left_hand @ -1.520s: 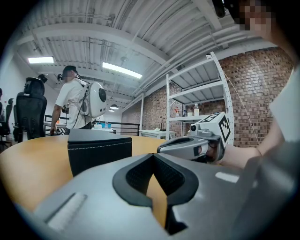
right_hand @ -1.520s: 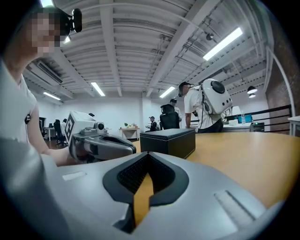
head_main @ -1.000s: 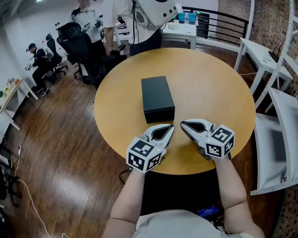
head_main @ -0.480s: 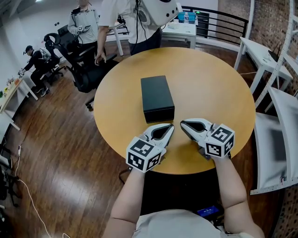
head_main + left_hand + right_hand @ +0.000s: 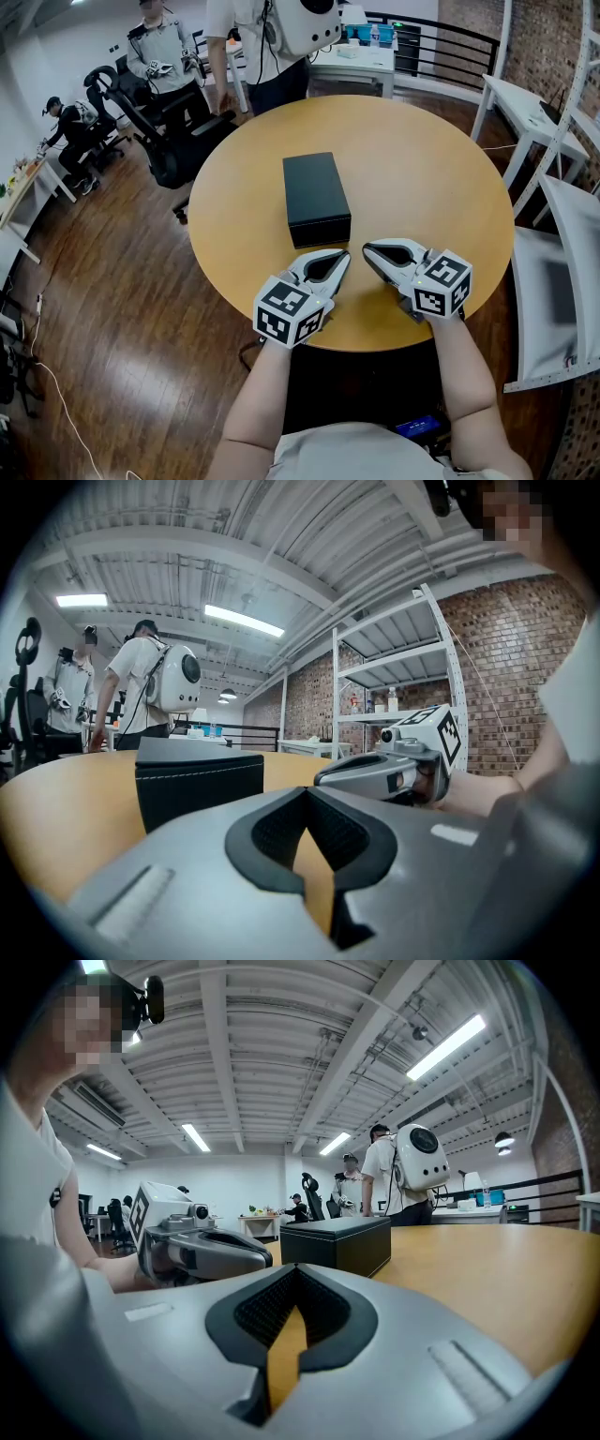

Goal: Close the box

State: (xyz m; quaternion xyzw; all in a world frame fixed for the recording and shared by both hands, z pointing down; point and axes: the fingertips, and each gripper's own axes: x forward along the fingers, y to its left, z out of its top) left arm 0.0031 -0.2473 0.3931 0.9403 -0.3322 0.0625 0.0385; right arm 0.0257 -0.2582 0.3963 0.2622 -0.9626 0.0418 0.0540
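Note:
A black box (image 5: 317, 199) with its lid down sits in the middle of the round wooden table (image 5: 431, 178). Both grippers rest near the table's front edge, just short of the box's near end and apart from it. My left gripper (image 5: 344, 256) is shut with nothing in it, its tips pointing at the box's near right corner. My right gripper (image 5: 367, 249) is also shut and holds nothing. In the left gripper view the box (image 5: 199, 778) stands ahead on the left and the right gripper (image 5: 389, 772) lies to the right. The right gripper view has the box (image 5: 337, 1241) straight ahead.
A person with a white backpack (image 5: 281, 37) and another person (image 5: 164, 52) stand behind the table's far edge, beside a black office chair (image 5: 150, 122). White shelving (image 5: 553, 234) stands close on the right. The table's front edge runs just under the grippers.
The people and the chair beyond the table have shifted about. The box and both grippers have not moved.

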